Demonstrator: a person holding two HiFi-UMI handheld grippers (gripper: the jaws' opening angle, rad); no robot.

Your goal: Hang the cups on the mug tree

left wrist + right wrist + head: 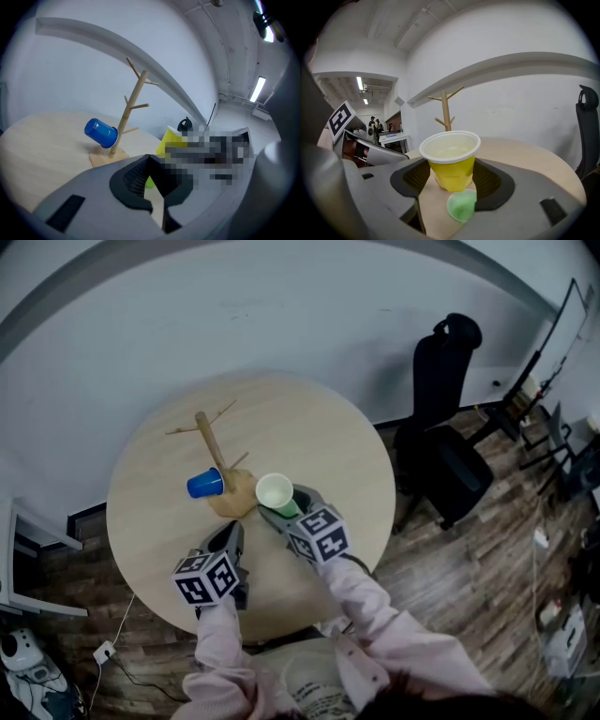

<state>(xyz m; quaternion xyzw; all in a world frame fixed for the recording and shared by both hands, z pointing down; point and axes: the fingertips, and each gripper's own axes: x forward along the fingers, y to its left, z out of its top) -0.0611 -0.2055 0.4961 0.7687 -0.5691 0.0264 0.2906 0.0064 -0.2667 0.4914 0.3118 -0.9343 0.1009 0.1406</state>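
The wooden mug tree (pixel 212 444) stands on its base at the middle of the round table (pixel 309 427). A blue cup (pixel 204 484) hangs on a low branch, also visible in the left gripper view (pixel 101 132). My right gripper (pixel 281 508) is just right of the tree's base, shut on an upright yellow cup (pixel 451 161) whose sides are dented by the pads. A green cup (pixel 461 205) shows below it between the jaws; whether it rests on the table is unclear. The tree (pixel 446 110) rises behind the cup. My left gripper (pixel 150 161) hovers near the front, jaws together with nothing between them, also visible in the head view (pixel 230 532).
A black office chair (pixel 445 427) stands right of the table, close to the white wall. On the floor at the front left lie a cable and plug (pixel 105 651). People stand far off by desks (pixel 372 124). The table's front edge (pixel 281 629) is near my arms.
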